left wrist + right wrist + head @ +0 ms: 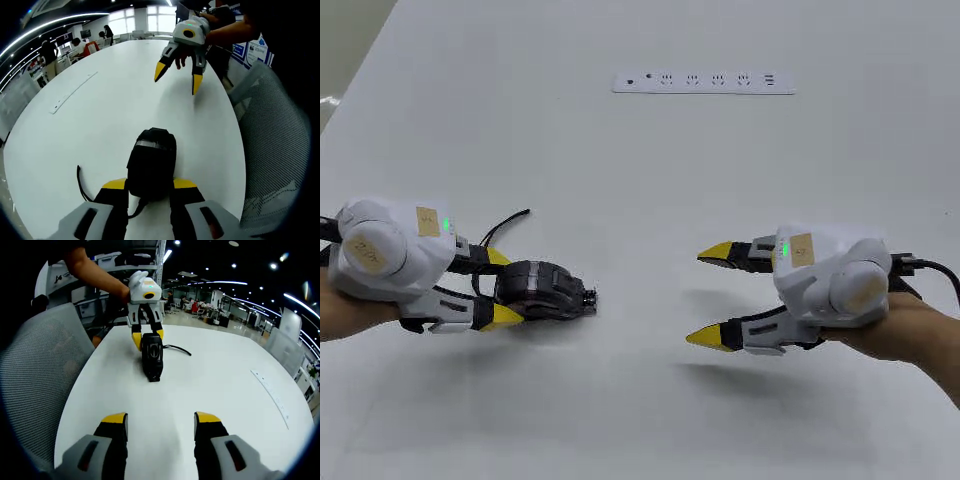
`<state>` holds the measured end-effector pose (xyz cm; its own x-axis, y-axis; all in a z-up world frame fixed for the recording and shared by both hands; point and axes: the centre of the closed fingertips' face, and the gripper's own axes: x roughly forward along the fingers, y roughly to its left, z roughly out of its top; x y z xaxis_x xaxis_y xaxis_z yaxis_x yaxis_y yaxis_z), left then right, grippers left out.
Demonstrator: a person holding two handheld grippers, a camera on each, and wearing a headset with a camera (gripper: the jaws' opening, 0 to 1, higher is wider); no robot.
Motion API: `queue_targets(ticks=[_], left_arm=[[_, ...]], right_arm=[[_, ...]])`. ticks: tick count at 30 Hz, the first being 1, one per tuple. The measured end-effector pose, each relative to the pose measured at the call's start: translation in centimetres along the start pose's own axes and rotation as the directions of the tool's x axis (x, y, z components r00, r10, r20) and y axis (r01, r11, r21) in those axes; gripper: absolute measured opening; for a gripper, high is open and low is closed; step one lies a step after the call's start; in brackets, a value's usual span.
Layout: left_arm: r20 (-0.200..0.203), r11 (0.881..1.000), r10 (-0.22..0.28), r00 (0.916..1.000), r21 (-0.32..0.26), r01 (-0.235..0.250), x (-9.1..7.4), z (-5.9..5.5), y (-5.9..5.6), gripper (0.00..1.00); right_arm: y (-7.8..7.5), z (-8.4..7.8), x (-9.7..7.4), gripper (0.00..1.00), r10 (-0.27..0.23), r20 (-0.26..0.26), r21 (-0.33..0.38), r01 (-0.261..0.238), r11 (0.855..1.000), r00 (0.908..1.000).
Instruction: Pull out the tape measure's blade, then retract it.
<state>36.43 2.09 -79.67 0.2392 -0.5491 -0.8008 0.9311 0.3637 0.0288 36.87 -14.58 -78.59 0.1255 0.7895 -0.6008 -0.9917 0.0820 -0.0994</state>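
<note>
A black tape measure (542, 290) lies on the white table, its blade end pointing right and its black wrist strap (505, 226) trailing behind. My left gripper (498, 287) is shut on the tape measure's case (151, 162), yellow tips on both sides of it. My right gripper (713, 296) hovers open over bare table to the right, a hand's width from the blade end, with nothing between its fingers (116, 421). In the right gripper view the tape measure (152, 354) lies straight ahead, held by the left gripper (146, 336).
A white power strip (703, 82) lies at the far side of the table. A grey mesh chair (272, 145) stands by the table's near edge. People and desks fill the office beyond the table.
</note>
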Motion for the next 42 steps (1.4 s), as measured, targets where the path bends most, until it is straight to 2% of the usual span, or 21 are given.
queue_targets(ticks=[8,22,26,34,42], left_arm=[[-0.001,0.999,-0.032,0.9995,0.016,0.032,0.1,-0.2,-0.2,0.28],[-0.013,0.999,-0.043,0.9990,0.008,0.043,0.2,-0.2,-0.1,0.27],[-0.014,0.999,-0.045,0.9989,0.008,0.045,0.2,-0.2,-0.2,0.27],[-0.015,0.999,-0.048,0.9987,0.012,0.048,0.2,-0.1,-0.3,0.27],[-0.014,0.999,-0.048,0.9987,0.020,0.048,0.2,0.0,-0.4,0.27]], right_arm=[[0.6,0.7,2.4,0.51,0.049,0.007,-0.012,-0.048,0.999,0.9988],[0.9,2.0,5.7,0.42,0.114,0.003,-0.029,-0.114,0.993,0.9935],[1.0,2.5,6.7,0.40,0.126,0.020,-0.002,-0.126,0.992,0.9919],[1.6,2.7,8.3,0.34,0.159,0.009,0.001,-0.159,0.987,0.9872],[1.7,3.1,9.7,0.30,0.171,0.015,0.019,-0.172,0.985,0.9851]])
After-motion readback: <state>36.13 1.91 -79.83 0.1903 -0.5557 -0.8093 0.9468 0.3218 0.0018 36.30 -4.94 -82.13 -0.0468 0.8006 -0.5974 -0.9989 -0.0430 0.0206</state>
